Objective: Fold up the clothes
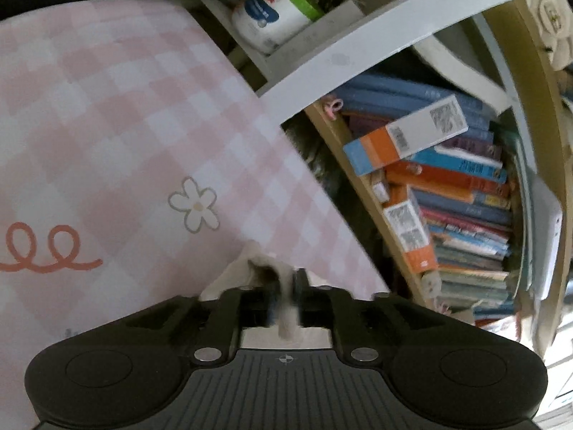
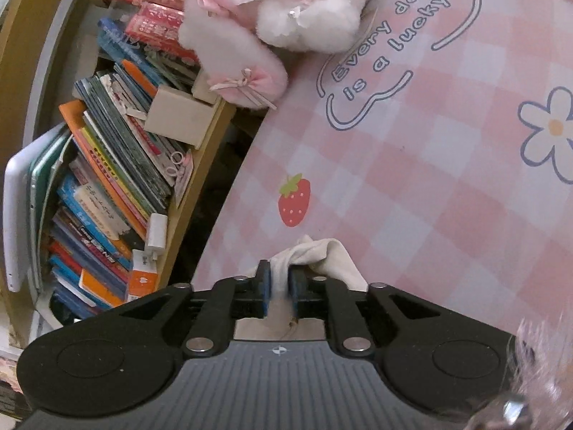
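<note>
Both claws pinch pale cream cloth garment point(image 2: 322, 254): left claw point(image 1: 284, 286) and right claw point(image 2: 279, 279) pressed together on an edge each, above the pink checked counter point(image 2: 412, 179). Keep tension even, lower flat before folding. Wooden bookshelf point(image 2: 211, 165) holds stacked books point(image 2: 107, 179); stay off it.

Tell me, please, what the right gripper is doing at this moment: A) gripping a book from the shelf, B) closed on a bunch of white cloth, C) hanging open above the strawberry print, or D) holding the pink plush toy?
B: in the right wrist view the right gripper has its blue pads pressed onto a bunch of white cloth above the pink checked mat.
</note>
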A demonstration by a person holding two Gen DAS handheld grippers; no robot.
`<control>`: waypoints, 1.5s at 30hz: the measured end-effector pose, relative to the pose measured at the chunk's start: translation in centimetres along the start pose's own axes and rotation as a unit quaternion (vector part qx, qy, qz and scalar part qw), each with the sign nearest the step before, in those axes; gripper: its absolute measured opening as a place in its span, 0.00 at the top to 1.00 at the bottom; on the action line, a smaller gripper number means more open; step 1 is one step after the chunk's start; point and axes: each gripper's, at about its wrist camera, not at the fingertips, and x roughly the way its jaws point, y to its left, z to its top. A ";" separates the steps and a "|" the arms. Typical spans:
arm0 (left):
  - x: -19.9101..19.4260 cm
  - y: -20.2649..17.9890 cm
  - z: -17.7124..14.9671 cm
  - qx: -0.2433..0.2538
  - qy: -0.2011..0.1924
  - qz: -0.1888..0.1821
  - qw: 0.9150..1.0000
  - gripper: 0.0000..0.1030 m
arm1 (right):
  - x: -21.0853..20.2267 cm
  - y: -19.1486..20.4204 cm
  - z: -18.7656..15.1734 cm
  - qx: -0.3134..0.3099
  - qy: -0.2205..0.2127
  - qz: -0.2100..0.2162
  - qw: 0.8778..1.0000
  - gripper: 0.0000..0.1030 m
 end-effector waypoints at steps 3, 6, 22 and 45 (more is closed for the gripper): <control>-2.3 -2.0 -1.9 0.077 -0.035 0.039 0.996 0.59 | -1.8 1.5 -0.4 -0.046 -0.013 -0.010 0.999 0.55; -3.9 -5.1 -6.2 0.185 -0.064 0.074 0.978 0.54 | -3.8 4.0 -3.1 -0.177 -0.040 -0.044 0.983 0.53; 4.4 -17.0 -17.1 0.466 0.047 0.095 0.878 0.55 | 0.6 8.7 -14.9 -0.524 0.016 -0.127 0.842 0.40; 11.7 -21.6 -14.1 0.446 -0.004 0.202 0.872 0.53 | 0.7 8.1 -15.6 -0.565 0.028 -0.104 0.818 0.38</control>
